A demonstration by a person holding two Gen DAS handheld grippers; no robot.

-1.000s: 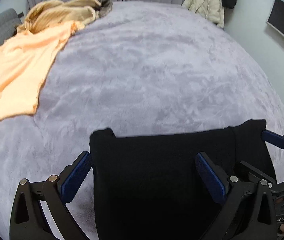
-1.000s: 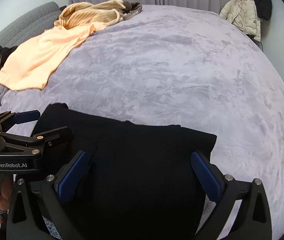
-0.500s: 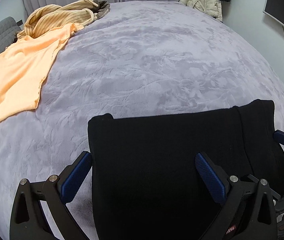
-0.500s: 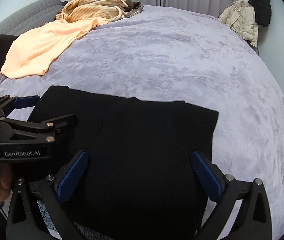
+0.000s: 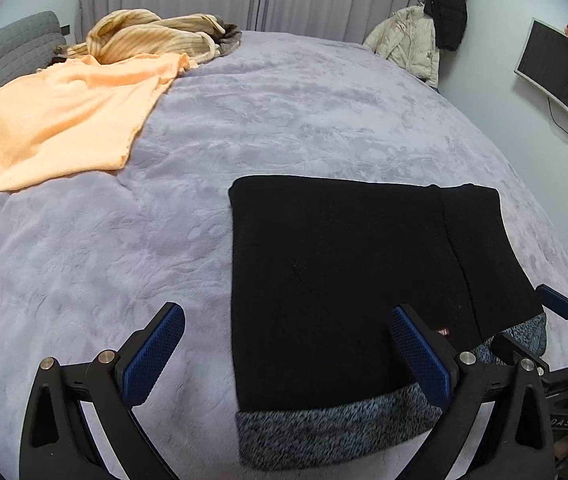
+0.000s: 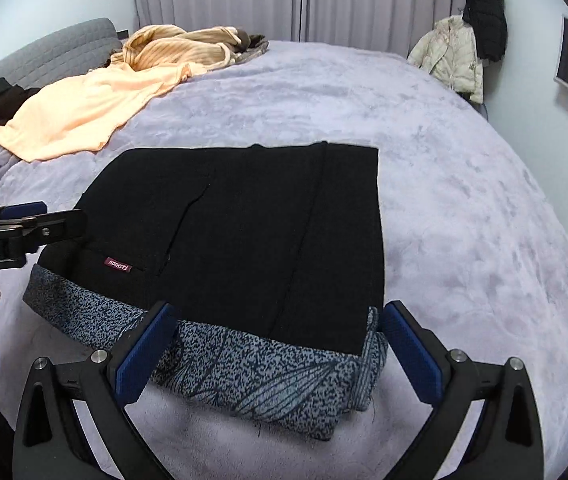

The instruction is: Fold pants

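Observation:
The black pants (image 5: 344, 264) lie folded into a flat rectangle on the lilac bed, with a speckled grey lining band (image 5: 324, 432) showing along the near edge. In the right wrist view the pants (image 6: 244, 220) show a small red label (image 6: 118, 265) and the speckled band (image 6: 264, 364). My left gripper (image 5: 284, 356) is open and empty, just short of the near edge. My right gripper (image 6: 276, 352) is open and empty, over the speckled band. The left gripper (image 6: 24, 224) also shows at the left of the right wrist view.
A peach garment (image 5: 56, 128) and a striped yellow one (image 5: 156, 40) lie at the far left of the bed (image 5: 284, 112). A cream jacket (image 5: 408, 44) hangs at the far right. A monitor (image 5: 564, 76) is on the right wall.
Both grippers have pulled back and up from the pants. More of the near edge now shows, with the speckled lining band in view. The pants lie still.

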